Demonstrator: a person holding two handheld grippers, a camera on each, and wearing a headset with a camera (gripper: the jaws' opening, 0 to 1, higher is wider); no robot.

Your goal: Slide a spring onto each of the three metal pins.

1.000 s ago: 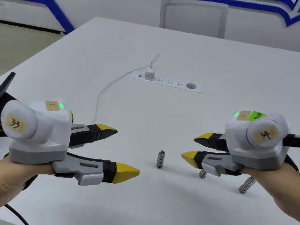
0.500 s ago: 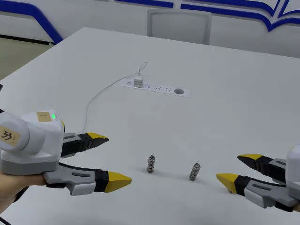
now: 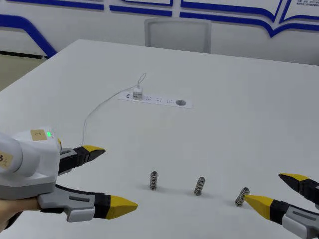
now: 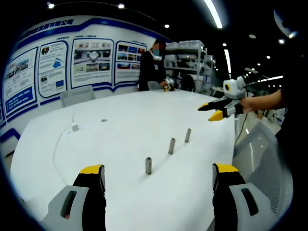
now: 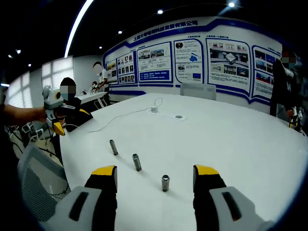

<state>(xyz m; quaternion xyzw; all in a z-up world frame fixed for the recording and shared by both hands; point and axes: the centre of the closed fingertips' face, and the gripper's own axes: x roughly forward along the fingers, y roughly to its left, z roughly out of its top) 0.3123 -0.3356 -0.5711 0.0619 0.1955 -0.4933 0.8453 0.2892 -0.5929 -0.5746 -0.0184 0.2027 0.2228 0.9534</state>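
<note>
My left tool and right tool both gape wide, empty. Three springs stand upright in a row on the white surface between them.

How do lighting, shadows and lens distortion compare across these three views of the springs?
Head view: soft, even light and sharp focus, with hardly any shadow under the springs on the white table. Left gripper view: the fisheye bends the table edge, and the ceiling lights glare as bright streaks against dark surroundings. Right gripper view: similar curved distortion, wall posters bowed, springs crisp.
</note>
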